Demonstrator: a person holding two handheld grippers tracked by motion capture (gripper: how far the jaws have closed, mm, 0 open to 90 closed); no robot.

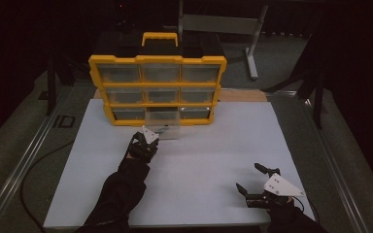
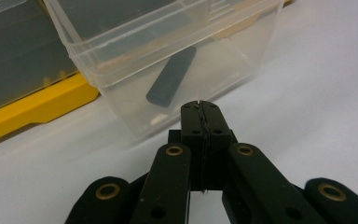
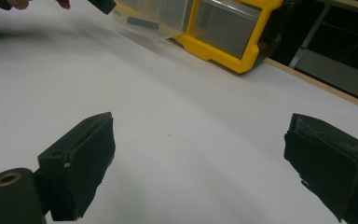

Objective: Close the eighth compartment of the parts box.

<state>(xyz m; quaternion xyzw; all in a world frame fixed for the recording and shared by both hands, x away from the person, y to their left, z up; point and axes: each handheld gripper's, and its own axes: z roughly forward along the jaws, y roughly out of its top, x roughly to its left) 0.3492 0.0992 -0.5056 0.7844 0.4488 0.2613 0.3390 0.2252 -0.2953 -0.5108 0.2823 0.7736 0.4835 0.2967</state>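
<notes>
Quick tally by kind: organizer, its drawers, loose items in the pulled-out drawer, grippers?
Yellow organizer: 1
Clear drawers: 9, with the bottom-middle drawer pulled out
Dark flat piece in that drawer: 1
Grippers: 2, left gripper shut, right gripper open
Total: 13

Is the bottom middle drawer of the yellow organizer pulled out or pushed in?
Pulled out: the clear drawer juts forward past the organizer front, a dark bar inside.
</notes>
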